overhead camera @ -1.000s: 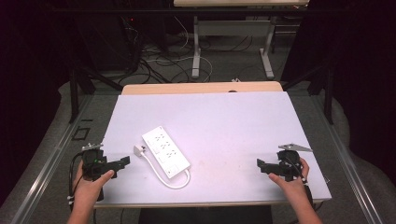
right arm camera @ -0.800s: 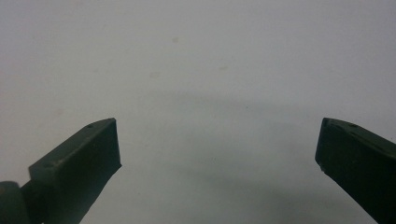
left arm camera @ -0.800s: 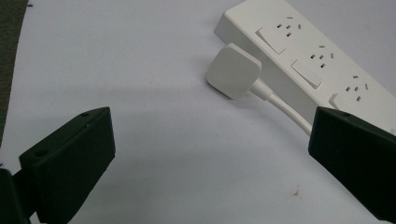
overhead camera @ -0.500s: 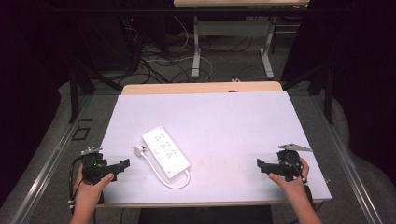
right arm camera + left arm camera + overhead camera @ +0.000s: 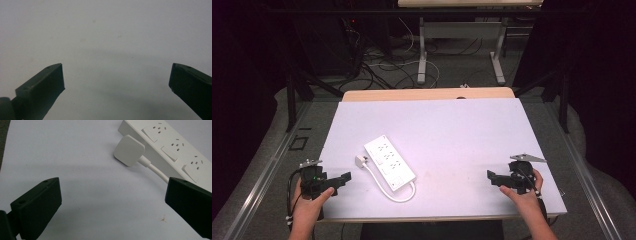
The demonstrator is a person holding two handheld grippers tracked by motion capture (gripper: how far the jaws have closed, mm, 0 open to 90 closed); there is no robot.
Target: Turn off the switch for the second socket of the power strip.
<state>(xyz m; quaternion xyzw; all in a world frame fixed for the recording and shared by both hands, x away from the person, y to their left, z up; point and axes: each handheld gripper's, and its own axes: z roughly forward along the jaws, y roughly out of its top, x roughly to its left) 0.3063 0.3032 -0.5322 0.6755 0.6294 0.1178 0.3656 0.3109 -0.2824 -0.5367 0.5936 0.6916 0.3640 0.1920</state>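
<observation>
1. Left tongs (image 5: 346,179) sat low at the table's near-left corner, held in a hand (image 5: 307,210), jaws pointed right toward the power strip.
2. Jaws spread wide in the left gripper view (image 5: 112,205), nothing between them, only bare table (image 5: 75,157).
3. Power strip (image 5: 390,162) lay flat on the white table (image 5: 452,130), left of centre, angled from far-left to near-right, sockets facing up.
4. Plug (image 5: 361,161) lay on the table just beside the strip's left long side, near its far end; in the left gripper view plug (image 5: 129,150) seen close against the strip (image 5: 175,147), touching or not could not be told.
5. White cord (image 5: 384,187) ran from the plug along the strip's left side, looped round the near end back into the strip.
6. Left tongs near the plug but clear of it, no contact with plug, cord or strip.
7. Right tongs (image 5: 490,178) at the near-right part of the table, held in the other hand (image 5: 524,197), jaws pointed left, well apart from the strip.
8. Right jaws also wide open in the right gripper view (image 5: 116,82), gripping nothing, plain table surface ahead.
9. Grey three-cornered plate (image 5: 528,158) visible on top of the right tongs.
</observation>
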